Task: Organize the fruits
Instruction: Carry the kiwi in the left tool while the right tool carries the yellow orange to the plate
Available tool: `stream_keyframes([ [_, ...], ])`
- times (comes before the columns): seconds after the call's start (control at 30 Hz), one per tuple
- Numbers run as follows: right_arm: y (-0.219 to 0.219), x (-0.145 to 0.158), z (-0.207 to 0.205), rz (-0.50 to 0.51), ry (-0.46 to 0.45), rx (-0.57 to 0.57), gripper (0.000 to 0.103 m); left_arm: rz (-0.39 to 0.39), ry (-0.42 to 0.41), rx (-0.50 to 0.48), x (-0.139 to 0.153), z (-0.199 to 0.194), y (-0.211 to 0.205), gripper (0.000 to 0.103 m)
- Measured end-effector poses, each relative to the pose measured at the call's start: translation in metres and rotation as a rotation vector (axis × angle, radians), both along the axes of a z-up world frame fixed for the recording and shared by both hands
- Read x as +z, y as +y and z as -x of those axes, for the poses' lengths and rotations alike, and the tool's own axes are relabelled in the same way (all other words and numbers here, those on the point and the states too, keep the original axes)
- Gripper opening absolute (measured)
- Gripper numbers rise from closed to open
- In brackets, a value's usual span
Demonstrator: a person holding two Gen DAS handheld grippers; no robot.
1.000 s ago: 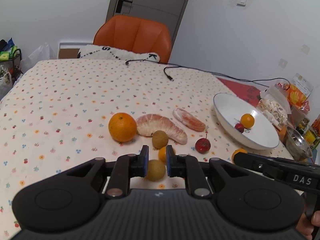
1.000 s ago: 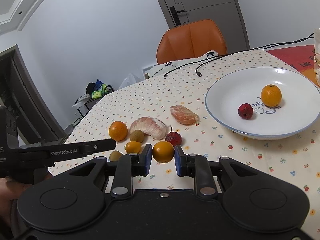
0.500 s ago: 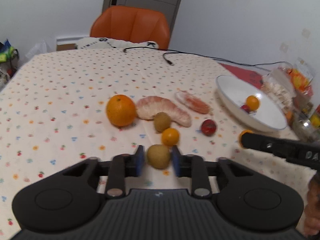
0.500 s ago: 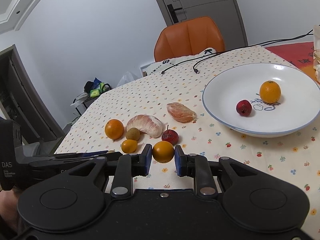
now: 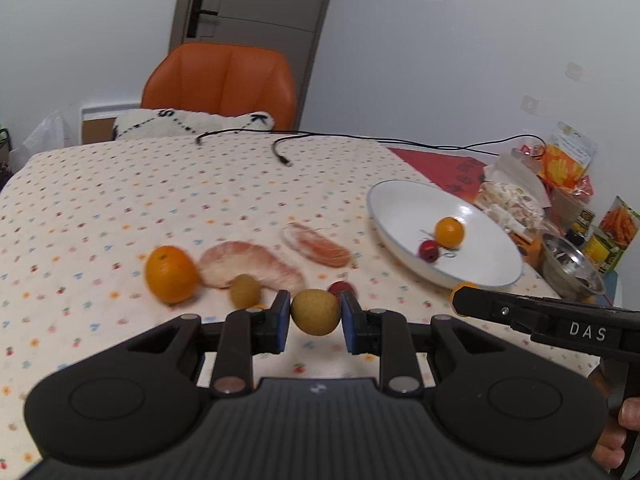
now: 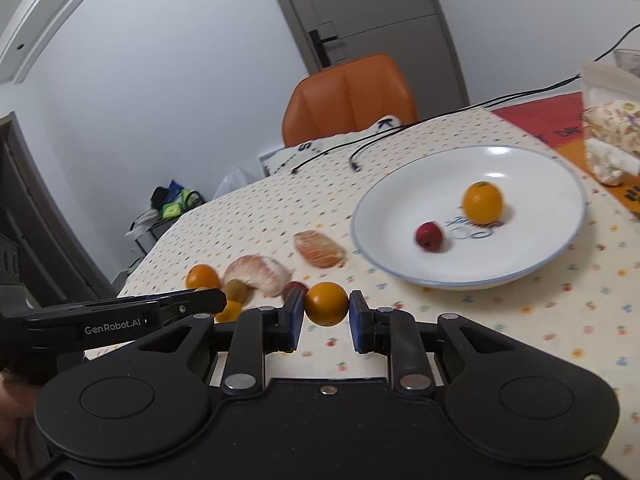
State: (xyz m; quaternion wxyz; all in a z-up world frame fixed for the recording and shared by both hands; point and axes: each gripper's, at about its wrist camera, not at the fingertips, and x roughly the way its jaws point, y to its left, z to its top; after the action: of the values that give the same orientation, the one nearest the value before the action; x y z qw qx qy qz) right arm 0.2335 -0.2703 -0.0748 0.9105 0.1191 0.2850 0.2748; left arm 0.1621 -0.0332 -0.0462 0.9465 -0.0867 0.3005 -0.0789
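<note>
My left hand-held gripper (image 5: 315, 315) clamps a brown fruit (image 5: 315, 312); my right hand-held gripper (image 6: 326, 307) clamps a small orange (image 6: 326, 304), both near the white plate (image 6: 400, 216), which holds a mandarin (image 6: 482, 202) and a red fruit (image 6: 429, 236).

Your left wrist camera sits low behind the left gripper (image 5: 315, 312), close above the floral tablecloth (image 5: 120, 200), facing across the table toward the orange chair (image 5: 220, 80) and grey door (image 5: 248, 4). The white plate (image 5: 400, 200) lies to its right.

Your right wrist camera sits behind the right gripper (image 6: 326, 305), tilted, facing the same chair (image 6: 348, 96) and door (image 6: 360, 4) from further right, nearer the plate (image 6: 400, 200).

Both views share the pomelo segments, large orange, plate contents and cables. Each view catches the other gripper at its edge.
</note>
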Motion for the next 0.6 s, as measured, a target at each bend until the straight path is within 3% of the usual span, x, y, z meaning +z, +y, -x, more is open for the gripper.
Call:
stream_keyframes([
  [0.6,-0.073,0.006,-0.004,0.013,-0.022,-0.140,0.023,0.032,-0.026,-0.116,0.001,-0.030,-0.066,0.025],
])
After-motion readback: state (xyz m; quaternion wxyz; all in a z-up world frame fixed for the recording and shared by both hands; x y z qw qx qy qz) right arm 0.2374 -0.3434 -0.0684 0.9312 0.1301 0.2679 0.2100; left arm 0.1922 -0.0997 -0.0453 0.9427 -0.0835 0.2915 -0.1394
